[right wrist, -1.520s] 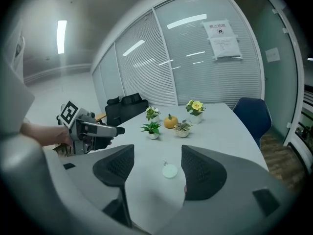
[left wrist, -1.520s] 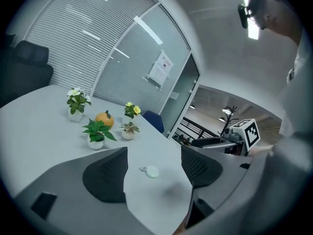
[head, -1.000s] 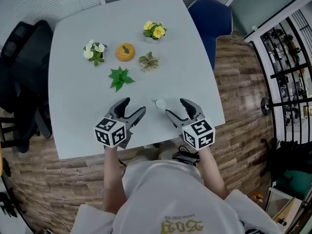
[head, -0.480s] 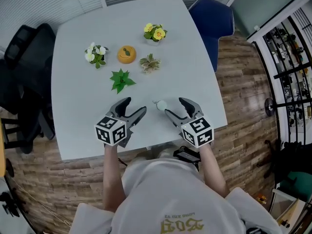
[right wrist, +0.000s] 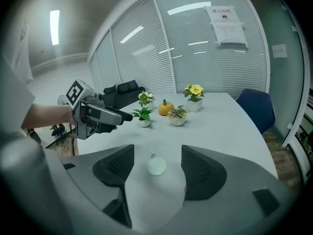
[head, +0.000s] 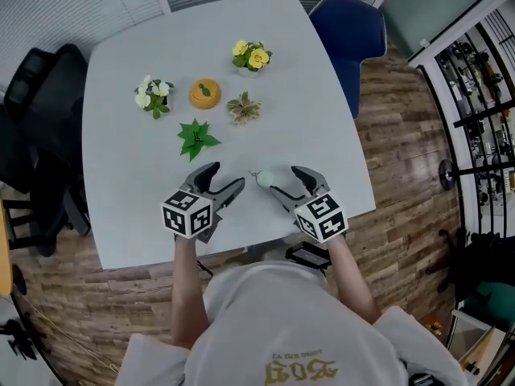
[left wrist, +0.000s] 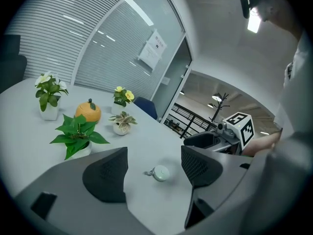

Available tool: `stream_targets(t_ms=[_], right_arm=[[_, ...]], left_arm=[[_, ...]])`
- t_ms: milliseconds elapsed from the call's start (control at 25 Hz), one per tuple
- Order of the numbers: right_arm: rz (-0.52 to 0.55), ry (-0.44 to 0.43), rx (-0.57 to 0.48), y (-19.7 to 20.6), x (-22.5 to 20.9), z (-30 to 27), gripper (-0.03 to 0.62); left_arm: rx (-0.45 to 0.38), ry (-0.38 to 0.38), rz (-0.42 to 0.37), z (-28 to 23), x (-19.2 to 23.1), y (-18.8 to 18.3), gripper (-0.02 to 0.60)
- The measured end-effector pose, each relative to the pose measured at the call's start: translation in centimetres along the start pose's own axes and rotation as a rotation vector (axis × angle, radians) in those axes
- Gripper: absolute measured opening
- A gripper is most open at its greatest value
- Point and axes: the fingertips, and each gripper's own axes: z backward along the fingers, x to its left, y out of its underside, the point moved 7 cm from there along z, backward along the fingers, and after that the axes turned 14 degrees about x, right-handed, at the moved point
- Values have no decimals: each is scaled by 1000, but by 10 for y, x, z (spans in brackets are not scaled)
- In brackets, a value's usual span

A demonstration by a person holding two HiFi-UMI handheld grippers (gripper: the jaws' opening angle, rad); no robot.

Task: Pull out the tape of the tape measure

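**A:** so what does the tape measure (head: 265, 178) actually look like? I barely spotted it.

**B:** it's a tiny round disc, pale minty white, lying flat, with a little metal tab (right wrist: 152, 154) poking off 1 edge. It sits on the light grey worktop (head: 121, 215) near the person's edge, in between the 2 claws.

**A:** has either one got hold of it?

**B:** nope. The right claw (head: 286, 181) is spread wide. In the right gripper view the tape measure lies just ahead of the gap between its jaws, touching neither. The left claw (head: 226, 176) is spread wide too, with nothing gripped, and the tape measure lies out beyond its tips.

**A:** what else is on there?

**B:** 4 small potted plants (head: 195, 137) and an orange pumpkin-looking ornament (head: 205, 93), clustered farther back on the worktop, well apart from the tape measure.
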Motion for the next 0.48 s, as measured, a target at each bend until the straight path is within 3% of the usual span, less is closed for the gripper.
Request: stream_targets(t_ms=[480], right_arm=[[163, -22, 138, 10, 1, -47, 301]], left_arm=[[83, 21, 27, -30, 18, 13, 321]])
